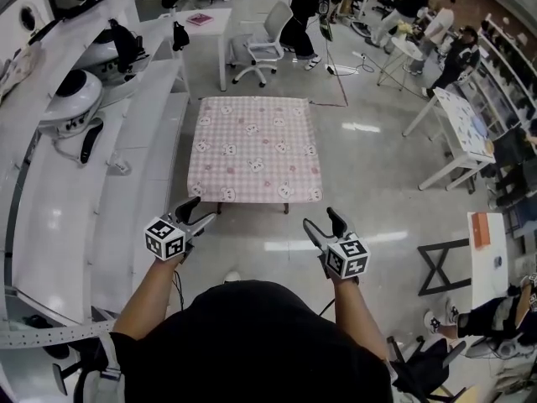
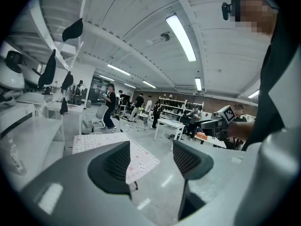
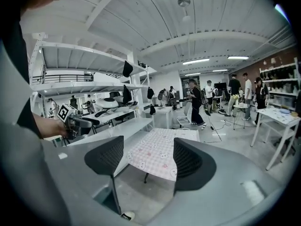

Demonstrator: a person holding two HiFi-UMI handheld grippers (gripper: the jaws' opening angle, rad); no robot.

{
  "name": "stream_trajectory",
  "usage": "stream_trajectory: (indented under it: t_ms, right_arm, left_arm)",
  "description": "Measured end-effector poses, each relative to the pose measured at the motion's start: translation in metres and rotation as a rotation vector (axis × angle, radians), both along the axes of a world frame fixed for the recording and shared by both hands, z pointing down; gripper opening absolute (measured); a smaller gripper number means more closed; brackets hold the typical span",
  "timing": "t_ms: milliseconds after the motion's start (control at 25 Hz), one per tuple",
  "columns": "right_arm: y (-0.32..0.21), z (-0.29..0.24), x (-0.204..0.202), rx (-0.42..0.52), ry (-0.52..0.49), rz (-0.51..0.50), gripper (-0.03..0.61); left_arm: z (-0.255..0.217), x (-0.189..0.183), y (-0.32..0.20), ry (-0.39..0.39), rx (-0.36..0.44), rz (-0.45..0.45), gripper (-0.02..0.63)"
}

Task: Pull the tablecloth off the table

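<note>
The tablecloth point(image 1: 254, 149), pink check with small printed faces, lies flat and square over its tabletop, hiding the top completely, with a short drape hanging along the near side; it sits straight ahead of the person across a strip of bare floor point(image 1: 361, 191); its near hem runs crosswise to the person, and that hem is what the coming move turns on; the left claw point(image 1: 204, 211) lines up with the hem's left corner and the right claw point(image 1: 321, 220) with its right corner, so each hand has its own end to take; both claws point forward and slightly down toward the cloth, and neither touches it yet; the left claw stands spread with nothing between its pads, the cloth showing only beyond the gap; the right claw is likewise spread and empty; in the head view the left looks a shade nearer the hem, though the steep angle makes that hard to be sure of; judging from this, the pull would run back toward the person.
</note>
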State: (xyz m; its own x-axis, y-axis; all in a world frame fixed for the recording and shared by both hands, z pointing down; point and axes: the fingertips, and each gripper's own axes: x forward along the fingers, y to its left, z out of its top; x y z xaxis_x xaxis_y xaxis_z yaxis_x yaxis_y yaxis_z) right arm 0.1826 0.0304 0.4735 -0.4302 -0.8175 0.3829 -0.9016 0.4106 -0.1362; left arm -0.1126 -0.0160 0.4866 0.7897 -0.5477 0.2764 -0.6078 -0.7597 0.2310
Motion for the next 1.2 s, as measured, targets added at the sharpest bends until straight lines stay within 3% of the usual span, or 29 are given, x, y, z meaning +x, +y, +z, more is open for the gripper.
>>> stream_trajectory:
  t_ms: [520,1200]
  right_arm:
    - [-0.063,-0.001,-0.049,0.007,0.033,0.021,0.365]
    - [-0.088,0.004,-0.074,-0.029,0.057,0.061,0.373]
  left_arm:
    - [0.012,-0.049,-0.070,0.010,-0.011,0.019,0.276]
    - [0.019,-0.067,-0.116,0.025,-0.023,0.067,0.279]
